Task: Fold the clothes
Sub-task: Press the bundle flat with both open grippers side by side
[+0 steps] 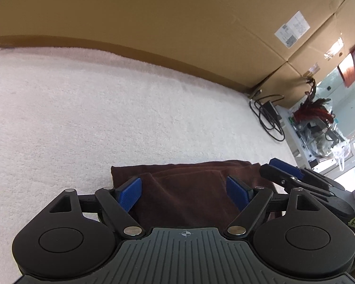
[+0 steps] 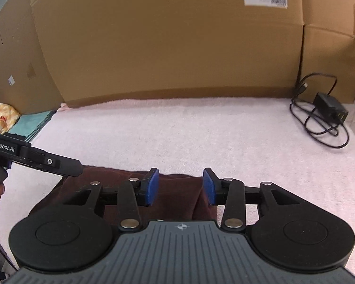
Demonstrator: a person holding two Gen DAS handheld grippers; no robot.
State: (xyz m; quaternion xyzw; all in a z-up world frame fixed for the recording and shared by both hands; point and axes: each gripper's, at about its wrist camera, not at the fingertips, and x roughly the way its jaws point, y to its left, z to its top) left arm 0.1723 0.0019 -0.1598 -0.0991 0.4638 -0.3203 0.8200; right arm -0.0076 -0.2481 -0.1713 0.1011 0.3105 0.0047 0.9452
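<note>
A dark brown cloth [image 1: 189, 203] lies folded flat on the pale fleecy cover [image 1: 94, 118], near its front edge. My left gripper [image 1: 184, 190] hovers over the cloth's left part, jaws wide open, blue pads [image 1: 130, 194] clear of the fabric. The right gripper [image 1: 285, 169] reaches in from the right at the cloth's right end. In the right wrist view, the right gripper [image 2: 181, 185] stands open over the brown cloth [image 2: 177, 203], with a raised fold near its right pad [image 2: 209, 187]. The left gripper [image 2: 66, 165] comes in from the left, a hand behind it.
Big cardboard boxes [image 2: 165, 47] wall off the back of the cover. A black charger with a coiled cable [image 2: 329, 111] lies at the back right. Teal and yellow cloths [image 2: 23, 120] lie past the left edge. Cluttered shelving [image 1: 319, 127] stands beyond the right edge.
</note>
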